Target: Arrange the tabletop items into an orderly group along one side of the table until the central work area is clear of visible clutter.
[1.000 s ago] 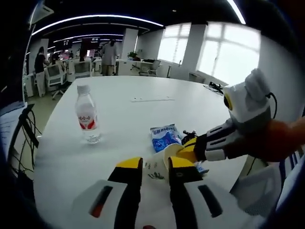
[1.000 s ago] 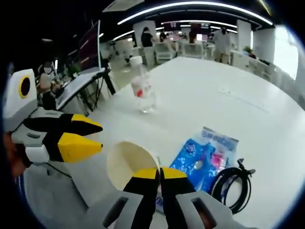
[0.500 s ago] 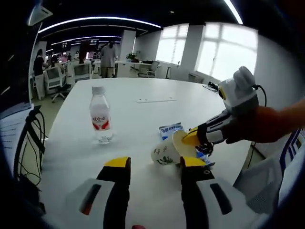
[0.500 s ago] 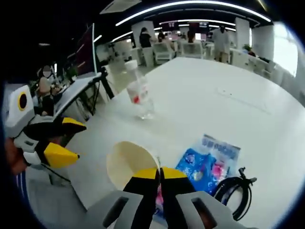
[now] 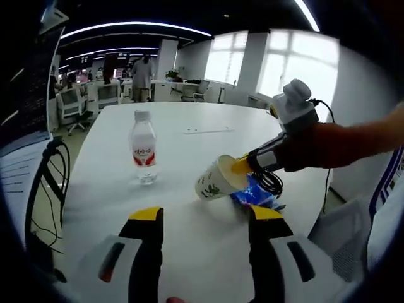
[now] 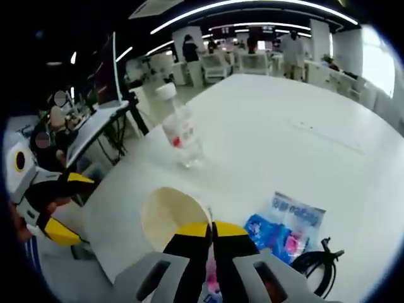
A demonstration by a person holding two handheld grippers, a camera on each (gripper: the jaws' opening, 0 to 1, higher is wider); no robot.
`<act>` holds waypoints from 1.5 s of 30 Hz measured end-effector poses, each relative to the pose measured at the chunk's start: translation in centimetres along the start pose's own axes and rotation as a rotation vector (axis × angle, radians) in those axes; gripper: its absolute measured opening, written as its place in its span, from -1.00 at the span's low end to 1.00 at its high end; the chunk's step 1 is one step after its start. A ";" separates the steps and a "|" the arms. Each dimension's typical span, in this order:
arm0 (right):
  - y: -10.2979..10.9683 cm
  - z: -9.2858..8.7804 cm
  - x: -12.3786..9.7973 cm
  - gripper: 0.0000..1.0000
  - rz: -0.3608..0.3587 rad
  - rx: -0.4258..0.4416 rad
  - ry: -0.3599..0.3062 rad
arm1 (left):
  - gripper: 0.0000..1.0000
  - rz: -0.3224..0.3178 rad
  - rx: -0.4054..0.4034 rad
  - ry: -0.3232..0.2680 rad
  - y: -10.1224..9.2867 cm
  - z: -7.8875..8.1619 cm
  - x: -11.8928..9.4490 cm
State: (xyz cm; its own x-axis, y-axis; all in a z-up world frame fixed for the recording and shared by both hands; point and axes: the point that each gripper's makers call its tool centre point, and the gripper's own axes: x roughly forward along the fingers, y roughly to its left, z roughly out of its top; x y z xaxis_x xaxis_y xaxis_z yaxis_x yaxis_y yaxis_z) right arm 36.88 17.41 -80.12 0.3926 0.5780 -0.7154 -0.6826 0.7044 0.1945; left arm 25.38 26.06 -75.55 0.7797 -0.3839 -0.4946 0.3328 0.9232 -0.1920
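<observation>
Starting with the biggest thing, the white worktop (image 5: 208, 145) is wide and mostly bare, but a few things sit near one edge, so the tidy-up looks to me like it is only partly done. The bottle (image 5: 144, 148) stands upright by itself, apart from the other things, with a white cap and a red and white label. It likely needs to go next to the rest. The cup (image 5: 214, 180) is off the worktop and tipped on its side in the air, just above the blue bag (image 5: 252, 196). It is a pale paper cup with small green marks on its wall, and its open mouth is cream inside. The right tongs (image 6: 211, 228) are pressed together on the rim of the cup, so the cup is pinched and carried. It has no resting place yet. The blue bag lies flat on the worktop near the edge, shiny, with white writing and a bit of pink. A black cable (image 6: 315, 262) is coiled up right beside the bag. The left tongs (image 5: 205, 218) are wide apart and hold nothing, and they hang low over the near part of the worktop. What is left, I think, is to put the cup down by the bag and cable, then bring the bottle over to join them in a neat row.
</observation>
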 end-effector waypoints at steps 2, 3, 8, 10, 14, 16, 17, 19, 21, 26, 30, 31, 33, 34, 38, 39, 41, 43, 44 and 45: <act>0.1 0.5 0.4 -1.00 0.003 0.005 0.001 | 0.09 0.004 -0.002 -0.001 0.0 -0.1 -0.3; 0.2 0.7 0.7 -1.00 0.004 0.007 0.003 | 0.09 0.005 -0.004 -0.002 0.2 -0.2 -0.5; 0.4 1.8 2.0 -1.00 0.009 0.032 0.012 | 0.12 0.011 -0.008 -0.005 0.5 -0.3 -1.0; -0.2 2.7 3.2 -1.00 0.006 0.044 0.019 | 0.14 0.011 -0.003 -0.004 0.7 -0.4 -1.2; 0.0 2.9 3.5 -1.00 0.006 0.068 0.025 | 0.18 0.012 -0.002 -0.009 0.7 -0.1 -1.4; -0.3 3.6 4.3 -1.00 0.004 0.076 0.029 | 0.18 0.011 -0.001 -0.012 0.8 -0.1 -1.5; -0.5 4.1 4.7 -1.00 0.000 0.082 0.032 | 0.19 0.010 -0.002 -0.014 0.8 -0.1 -1.5; -0.9 4.5 5.3 -1.00 -0.005 0.098 0.036 | 0.19 0.009 -0.002 -0.015 0.8 0.0 -1.5; -1.0 4.4 5.4 -1.00 -0.014 0.115 0.040 | 0.19 0.009 -0.008 -0.017 1.0 0.0 -1.4; -1.7 4.8 6.6 -1.00 -0.026 0.139 0.049 | 0.19 -0.003 -0.010 -0.019 0.8 0.1 -1.2; -1.8 5.2 6.9 -1.00 -0.030 0.132 0.057 | 0.19 -0.015 -0.002 -0.012 0.3 0.0 -0.7; -1.9 5.3 7.0 -1.00 -0.030 0.132 0.057 | 0.19 -0.018 -0.001 -0.010 0.3 -0.1 -0.7; -2.2 5.6 7.4 -1.00 -0.033 0.134 0.060 | 0.19 -0.020 -0.006 -0.013 0.4 0.0 -0.7; -2.2 5.4 7.3 -1.00 -0.035 0.137 0.060 | 0.19 -0.020 -0.005 -0.013 0.4 0.0 -0.6; -2.7 6.2 8.1 -1.00 -0.040 0.138 0.065 | 0.20 -0.020 0.001 -0.013 0.3 0.2 -0.6; -2.8 6.3 8.3 -1.00 -0.039 0.139 0.067 | 0.20 -0.020 0.002 -0.013 0.2 0.3 -0.6; -2.9 6.5 8.7 -1.00 -0.039 0.145 0.073 | 0.21 -0.021 0.005 -0.011 0.2 0.4 -0.7; -3.0 6.3 8.6 -1.00 -0.048 0.150 0.081 | 0.21 -0.021 0.007 -0.011 0.2 0.5 -0.7; -3.0 6.4 8.8 -1.00 -0.048 0.152 0.085 | 0.22 -0.021 0.006 -0.011 0.1 0.5 -0.7; -3.1 6.5 8.9 -1.00 -0.048 0.156 0.088 | 0.22 -0.020 0.006 -0.011 0.1 0.6 -0.8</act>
State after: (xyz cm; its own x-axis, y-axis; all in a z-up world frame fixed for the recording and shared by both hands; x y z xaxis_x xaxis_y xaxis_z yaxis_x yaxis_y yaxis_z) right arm 46.50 23.10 -82.75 0.3622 0.5088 -0.7810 -0.5575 0.7897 0.2559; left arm 25.13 26.43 -74.65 0.7786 -0.4026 -0.4813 0.3517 0.9152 -0.1967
